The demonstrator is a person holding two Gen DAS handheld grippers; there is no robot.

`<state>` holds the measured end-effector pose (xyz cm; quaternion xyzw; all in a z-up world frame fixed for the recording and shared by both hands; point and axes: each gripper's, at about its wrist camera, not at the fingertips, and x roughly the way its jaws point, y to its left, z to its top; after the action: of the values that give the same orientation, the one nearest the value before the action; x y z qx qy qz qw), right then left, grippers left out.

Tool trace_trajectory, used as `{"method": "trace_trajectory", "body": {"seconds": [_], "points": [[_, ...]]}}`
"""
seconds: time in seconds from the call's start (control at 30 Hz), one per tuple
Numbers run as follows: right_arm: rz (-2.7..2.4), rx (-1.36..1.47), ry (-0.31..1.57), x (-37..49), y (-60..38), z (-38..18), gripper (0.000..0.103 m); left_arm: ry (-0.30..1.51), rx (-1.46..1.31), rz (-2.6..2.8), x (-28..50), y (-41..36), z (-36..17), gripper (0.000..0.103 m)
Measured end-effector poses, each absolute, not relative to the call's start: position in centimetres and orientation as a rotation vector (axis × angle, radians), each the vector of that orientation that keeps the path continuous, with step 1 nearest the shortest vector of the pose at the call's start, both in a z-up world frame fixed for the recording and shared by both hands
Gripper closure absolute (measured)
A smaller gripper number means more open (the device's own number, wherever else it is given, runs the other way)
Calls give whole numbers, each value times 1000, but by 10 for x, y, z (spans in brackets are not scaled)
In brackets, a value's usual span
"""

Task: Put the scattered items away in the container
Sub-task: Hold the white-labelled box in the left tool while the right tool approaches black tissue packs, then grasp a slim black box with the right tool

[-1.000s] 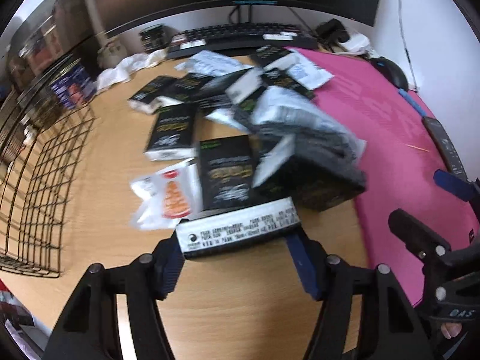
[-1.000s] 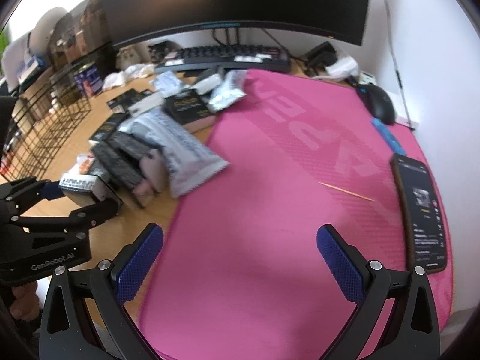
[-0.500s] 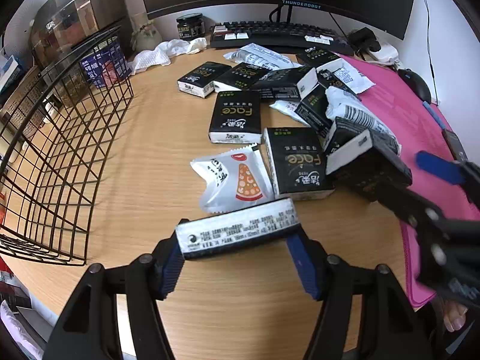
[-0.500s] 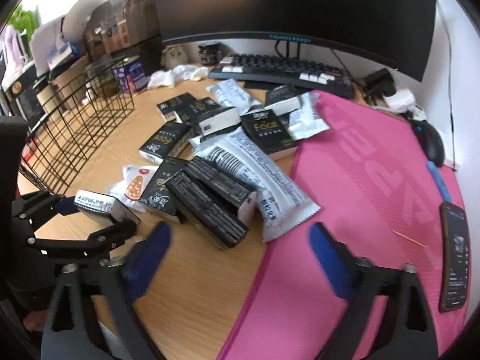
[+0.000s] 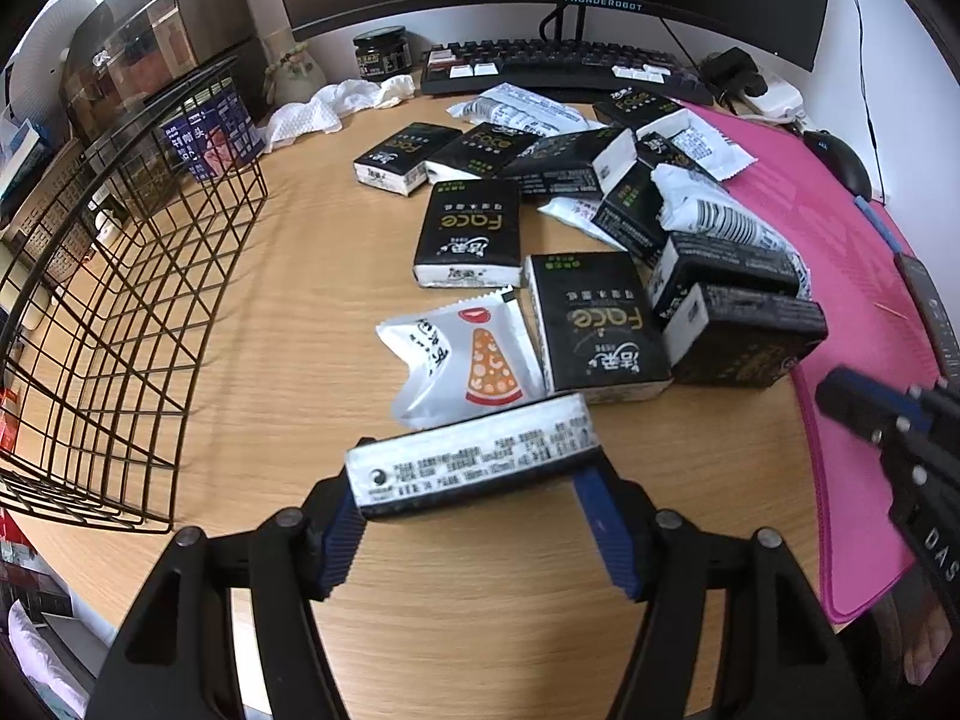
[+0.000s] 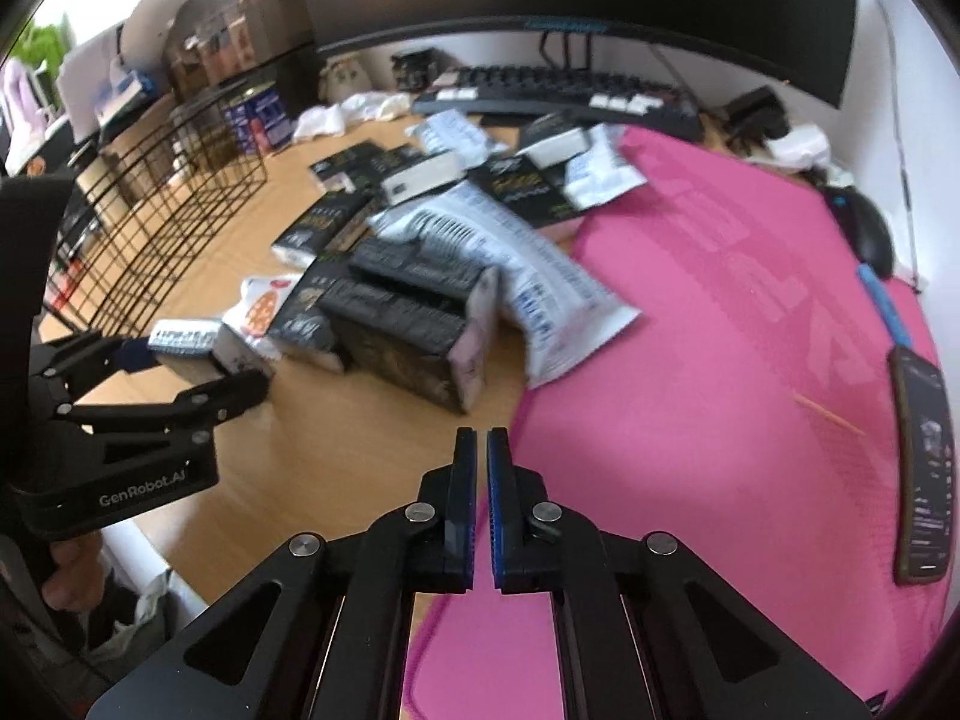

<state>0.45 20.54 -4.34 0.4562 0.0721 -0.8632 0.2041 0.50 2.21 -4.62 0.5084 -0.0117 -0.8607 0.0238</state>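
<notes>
Left wrist view. Left gripper (image 5: 474,519) clamped on a tissue pack (image 5: 471,462), held by its ends above bare wooden desk (image 5: 288,372), w/ white barcode side facing up. Wire basket (image 5: 120,300) at left, apparently empty on this side, well apart from the held pack. Remaining clutter ahead: pizza-print sachet (image 5: 465,360) just beyond the pack, black Face packs (image 5: 597,324) and white pouches heaped toward the pink mat (image 5: 858,276). Right gripper (image 5: 870,414) at right edge, tips only.

Right wrist view. Right gripper (image 6: 482,462) closed to a narrow slit, nothing between the pads, hovering over the desk/mat border near the stacked black boxes (image 6: 408,324). Left gripper (image 6: 186,360) at left w/ its pack, basket (image 6: 162,228) behind.

Risks, judged: soft pack gripped end-on may bow and slip out during the swing to the basket; may catch the basket rim on entry. Closed right claw, if driven into the heap, likelier to shove boxes than grasp; must open first.
</notes>
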Motion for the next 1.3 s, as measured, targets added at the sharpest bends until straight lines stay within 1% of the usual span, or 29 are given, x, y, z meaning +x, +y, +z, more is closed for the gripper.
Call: {"method": "trace_trajectory", "body": {"seconds": [0.03,0.1,0.17,0.2,0.27,0.33,0.37,0.57,0.7,0.73,0.77,0.87,1.0,1.07,1.2,1.3], "points": [[-2418,1265,209,4,205,-42,93,-35,1576,-2663,5,22,-46,32],[-2412,1267,202,2,200,-42,83,-28,1580,-2658,4,19,-47,32],[-2380,1275,171,-2,193,-42,62,-30,1575,-2651,4,17,-47,32],[-2370,1269,158,-3,189,-42,58,-29,1574,-2647,4,15,-48,32],[-2378,1252,153,-4,184,-40,44,-22,1576,-2640,4,12,-49,32],[-2403,1242,160,-5,180,-39,37,-21,1578,-2637,4,9,-51,30],[-2408,1241,154,-7,179,-40,36,-20,1576,-2637,4,8,-51,29],[-2427,1238,139,-20,175,-44,36,14,1559,-2631,6,-1,-48,28],[-2405,1207,90,-26,174,-45,36,3,1543,-2631,5,1,-46,25],[-2391,1205,79,-27,174,-46,40,-3,1543,-2627,4,2,-47,25],[-2374,1213,69,-27,174,-47,56,-3,1546,-2625,4,2,-48,25],[-2349,1231,72,-25,174,-51,76,8,1555,-2630,3,2,-48,25],[-2318,1248,72,-14,179,-52,79,0,1552,-2628,3,3,-49,25],[-2297,1254,73,-6,181,-51,84,7,1561,-2624,2,3,-50,25],[-2321,1231,198,11,176,-52,81,1,1567,-2621,1,4,-52,25],[-2365,1206,229,11,174,-53,69,-4,1558,-2620,1,3,-51,25]]}}
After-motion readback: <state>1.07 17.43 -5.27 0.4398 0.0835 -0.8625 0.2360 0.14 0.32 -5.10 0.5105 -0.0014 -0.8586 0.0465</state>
